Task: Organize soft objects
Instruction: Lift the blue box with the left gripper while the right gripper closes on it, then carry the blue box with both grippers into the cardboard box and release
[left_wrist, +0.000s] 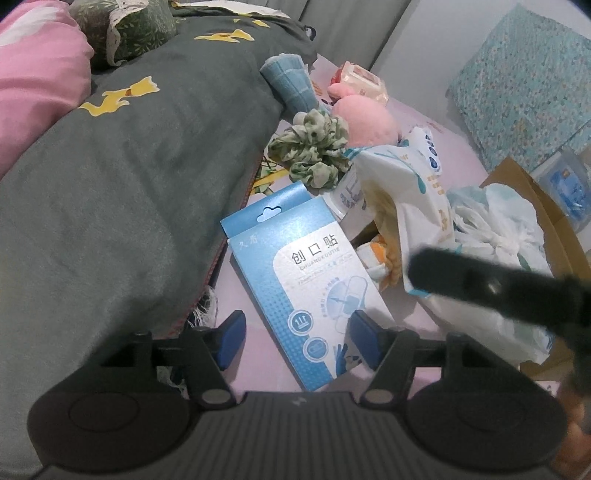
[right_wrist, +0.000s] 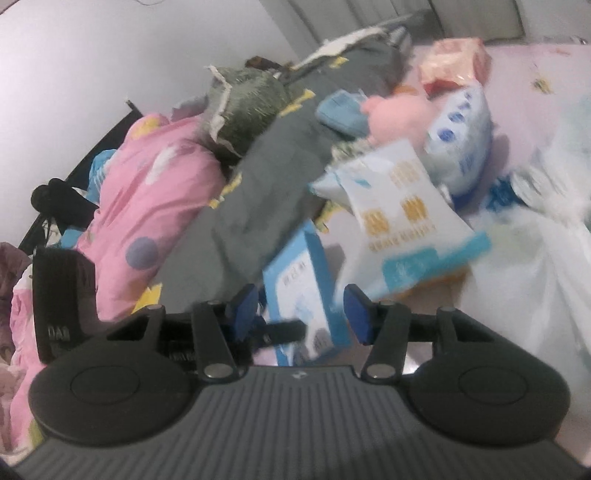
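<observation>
Green scrunchie (left_wrist: 312, 151), pink plush (left_wrist: 364, 118), beside quilt (left_wrist: 129, 177)

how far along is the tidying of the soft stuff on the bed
Early. A white bag already sits in the cardboard box. The left gripper stands open around the blue box, not gripping it; the right gripper holds nothing. The green scrunchie, pink plush and tissue packs lie loose.

We count one blue plaster box (left_wrist: 295, 280), one green scrunchie (left_wrist: 314, 147), one pink plush toy (left_wrist: 365, 114), one folded blue cloth (left_wrist: 291, 81) and one cardboard box (left_wrist: 546, 206). We see at least three soft tissue packs (right_wrist: 402, 199); blur hides any more. One grey duvet (left_wrist: 129, 184) and one pink quilt (right_wrist: 155, 199) lie alongside.
</observation>
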